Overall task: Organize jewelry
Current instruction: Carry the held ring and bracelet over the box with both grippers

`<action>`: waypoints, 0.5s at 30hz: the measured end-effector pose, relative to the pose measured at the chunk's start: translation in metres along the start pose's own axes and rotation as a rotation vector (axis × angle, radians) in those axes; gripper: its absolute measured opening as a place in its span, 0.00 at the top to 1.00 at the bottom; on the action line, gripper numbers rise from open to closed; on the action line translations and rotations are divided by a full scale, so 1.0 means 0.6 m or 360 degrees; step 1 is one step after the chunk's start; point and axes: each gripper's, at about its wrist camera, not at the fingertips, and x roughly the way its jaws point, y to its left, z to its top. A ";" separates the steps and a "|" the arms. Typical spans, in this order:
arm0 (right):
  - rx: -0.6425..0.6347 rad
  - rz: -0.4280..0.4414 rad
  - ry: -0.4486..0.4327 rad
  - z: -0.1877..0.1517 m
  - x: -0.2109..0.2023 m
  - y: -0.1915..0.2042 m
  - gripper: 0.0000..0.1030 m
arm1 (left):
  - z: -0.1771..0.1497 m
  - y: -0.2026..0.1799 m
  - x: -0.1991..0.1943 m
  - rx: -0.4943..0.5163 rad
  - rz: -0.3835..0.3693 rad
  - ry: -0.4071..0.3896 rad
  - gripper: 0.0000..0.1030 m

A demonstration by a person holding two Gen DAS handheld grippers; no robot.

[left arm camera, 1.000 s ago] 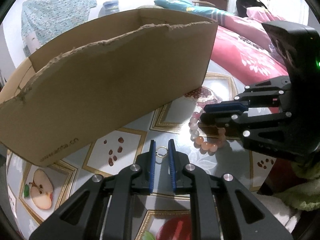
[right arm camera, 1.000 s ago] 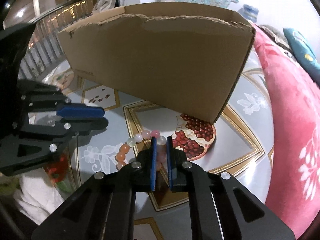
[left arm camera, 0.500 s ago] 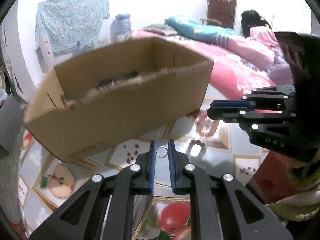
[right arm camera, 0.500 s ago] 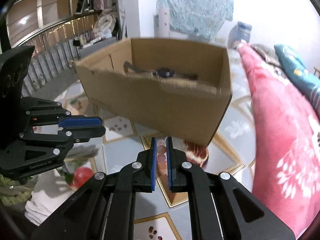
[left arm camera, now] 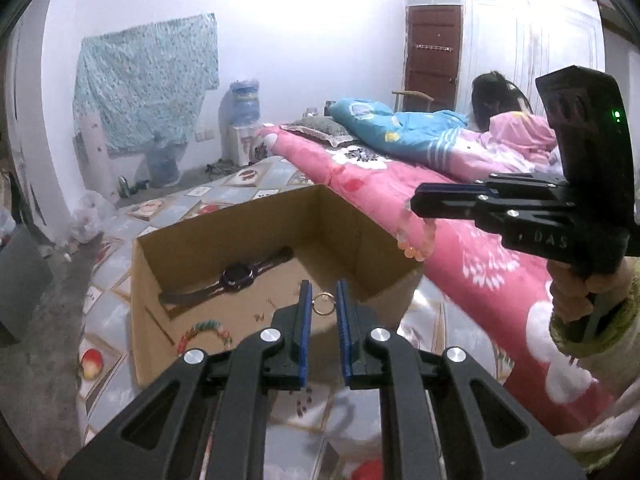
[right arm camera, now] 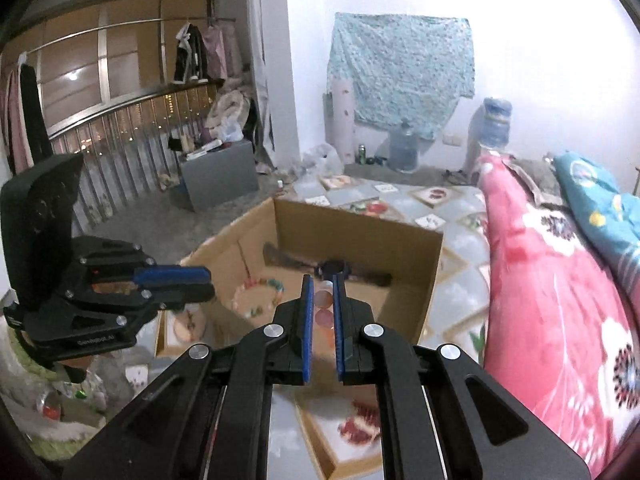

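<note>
My left gripper (left arm camera: 322, 294) is shut on a small metal ring (left arm camera: 322, 305), held above the near wall of an open cardboard box (left arm camera: 152, 276). My right gripper (right arm camera: 320, 286) is shut on a pink bead bracelet (right arm camera: 323, 307), also above the box's (right arm camera: 430, 276) near edge. In the left wrist view the bracelet (left arm camera: 412, 246) hangs from the right gripper (left arm camera: 420, 200) at the right. The left gripper (right arm camera: 200, 280) shows at the left of the right wrist view. Inside the box lie a dark wristwatch (left arm camera: 236, 276) and a multicoloured bead bracelet (left arm camera: 204, 330).
The box stands on a fruit-patterned mat (left arm camera: 224, 192) on the floor. A bed with a pink floral quilt (left arm camera: 480, 264) runs along the right, with a person lying at its far end. A grey cabinet (right arm camera: 218, 178) and water bottles (right arm camera: 404, 148) stand further back.
Both grippers have risen from the mat with the ring and the bead bracelet, from below the box's rim to above it. The box's inside has come into view.
</note>
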 end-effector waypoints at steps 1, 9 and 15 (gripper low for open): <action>0.0010 0.0008 0.0019 0.011 0.010 -0.009 0.93 | 0.013 0.009 0.016 -0.0011 -0.0023 0.0033 0.89; 0.0105 0.0036 0.0346 0.057 0.148 -0.067 0.93 | 0.050 0.067 0.188 -0.0184 -0.0181 0.0515 0.89; 0.0179 0.0042 0.0510 0.051 0.218 -0.103 0.93 | 0.046 0.102 0.300 -0.0325 -0.0275 0.0860 0.88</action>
